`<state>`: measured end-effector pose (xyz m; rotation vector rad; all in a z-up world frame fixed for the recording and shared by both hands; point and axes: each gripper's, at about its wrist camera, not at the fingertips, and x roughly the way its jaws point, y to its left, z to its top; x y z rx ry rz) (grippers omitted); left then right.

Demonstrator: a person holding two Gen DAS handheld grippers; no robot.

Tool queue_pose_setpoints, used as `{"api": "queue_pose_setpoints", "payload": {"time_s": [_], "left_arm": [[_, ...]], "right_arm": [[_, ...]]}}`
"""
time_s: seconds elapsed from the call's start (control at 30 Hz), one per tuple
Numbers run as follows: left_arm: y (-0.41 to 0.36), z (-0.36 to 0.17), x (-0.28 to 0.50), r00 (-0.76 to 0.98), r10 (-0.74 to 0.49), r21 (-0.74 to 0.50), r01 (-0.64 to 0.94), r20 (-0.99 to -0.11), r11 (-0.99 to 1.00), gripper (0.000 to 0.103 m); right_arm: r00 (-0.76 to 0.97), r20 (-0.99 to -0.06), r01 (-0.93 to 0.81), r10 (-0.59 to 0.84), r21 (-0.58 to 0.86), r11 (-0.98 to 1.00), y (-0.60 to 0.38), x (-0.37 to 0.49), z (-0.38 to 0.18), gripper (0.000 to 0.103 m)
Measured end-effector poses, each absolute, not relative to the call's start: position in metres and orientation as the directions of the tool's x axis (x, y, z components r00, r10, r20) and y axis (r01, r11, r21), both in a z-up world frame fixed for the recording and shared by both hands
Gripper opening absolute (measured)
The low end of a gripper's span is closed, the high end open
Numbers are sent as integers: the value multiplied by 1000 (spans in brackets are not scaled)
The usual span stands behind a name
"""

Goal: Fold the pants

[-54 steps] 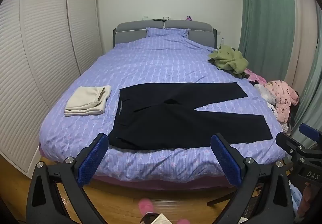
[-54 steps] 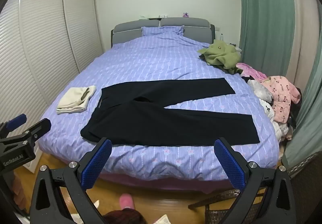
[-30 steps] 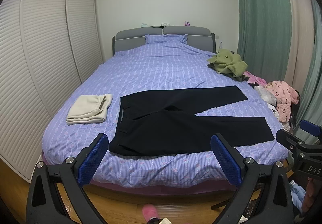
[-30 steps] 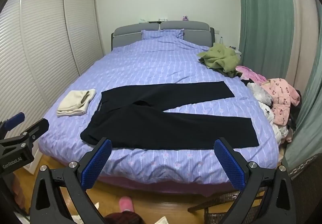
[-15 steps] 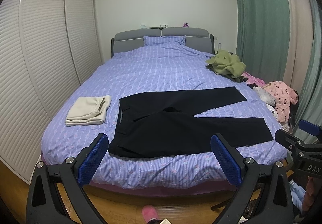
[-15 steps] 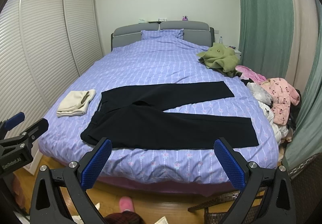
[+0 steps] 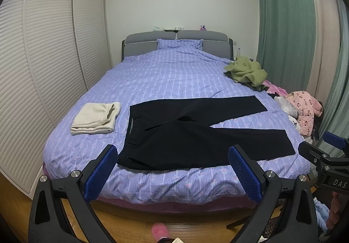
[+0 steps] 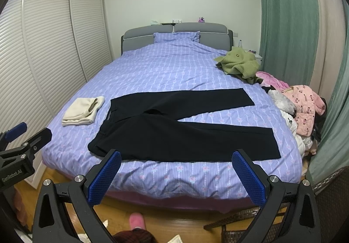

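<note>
Black pants lie flat near the foot of the bed, waistband to the left and both legs spread out to the right. My left gripper is open, held off the foot edge of the mattress, well short of the pants. My right gripper is open too, with nothing between its blue pads, also hanging in front of the bed. Each gripper shows at the side edge of the other's view.
A folded cream garment rests left of the pants. An olive garment and a pile of pink clothes crowd the right side. Louvred wardrobe doors stand left, green curtains right. A pink slipper is on the wood floor.
Both views have drawn back and risen a little from the bed, so the pants look smaller and lower. Both grippers have stayed open; the pants have not moved.
</note>
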<state>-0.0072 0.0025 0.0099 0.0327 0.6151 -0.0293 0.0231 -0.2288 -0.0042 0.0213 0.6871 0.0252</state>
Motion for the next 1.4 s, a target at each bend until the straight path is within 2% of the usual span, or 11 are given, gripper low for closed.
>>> {"api": "queue_pose_setpoints", "payload": {"time_s": [1.4], "left_arm": [[20,-7,0,805,24,15,-19,-593,1000,103]], "right_arm": [[745,-666,-37,40,19,999,-216,34,-17,103]]}}
